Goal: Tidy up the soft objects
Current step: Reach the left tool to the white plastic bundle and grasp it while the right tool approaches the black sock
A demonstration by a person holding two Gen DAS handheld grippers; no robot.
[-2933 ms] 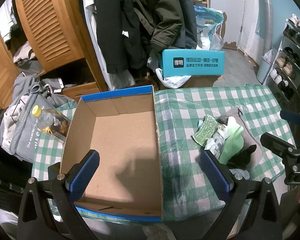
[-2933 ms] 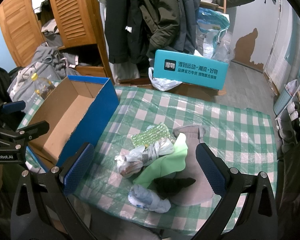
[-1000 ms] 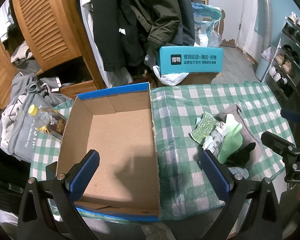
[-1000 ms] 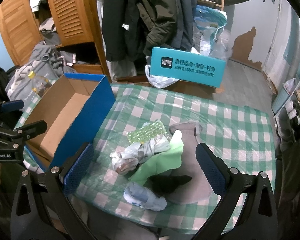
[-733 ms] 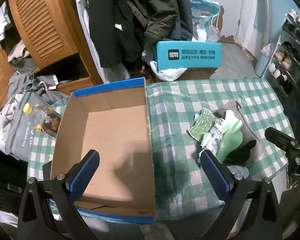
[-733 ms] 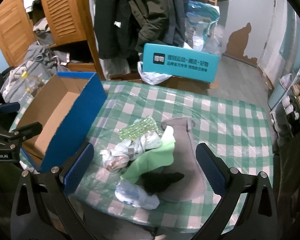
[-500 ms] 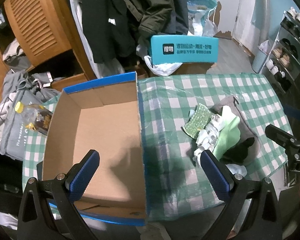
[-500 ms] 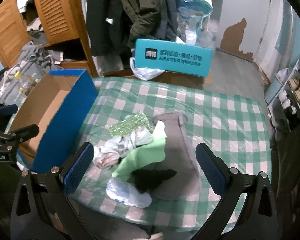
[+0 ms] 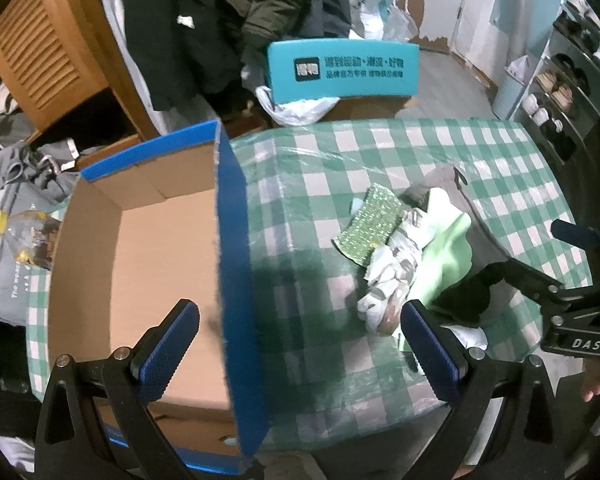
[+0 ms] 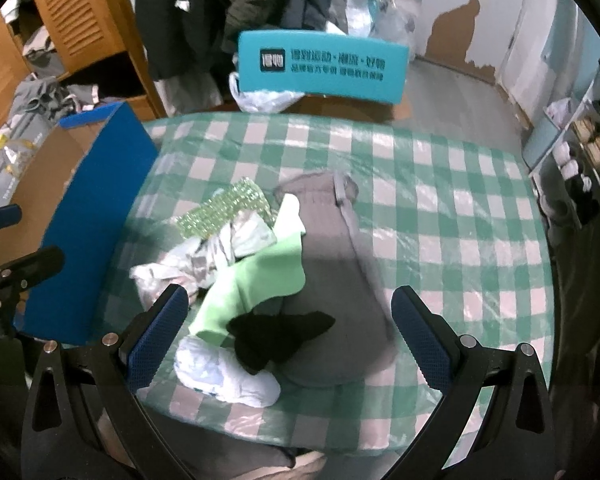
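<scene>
Blue-edged box (image 9: 236, 264) beside cloth pile (image 10: 260, 280)

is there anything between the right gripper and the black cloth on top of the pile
Nothing visible. The right gripper is open above the pile with the black cloth directly between its fingers. The black cloth lies on top, over the light green cloth and the grey garment, so nothing covers it.
</scene>
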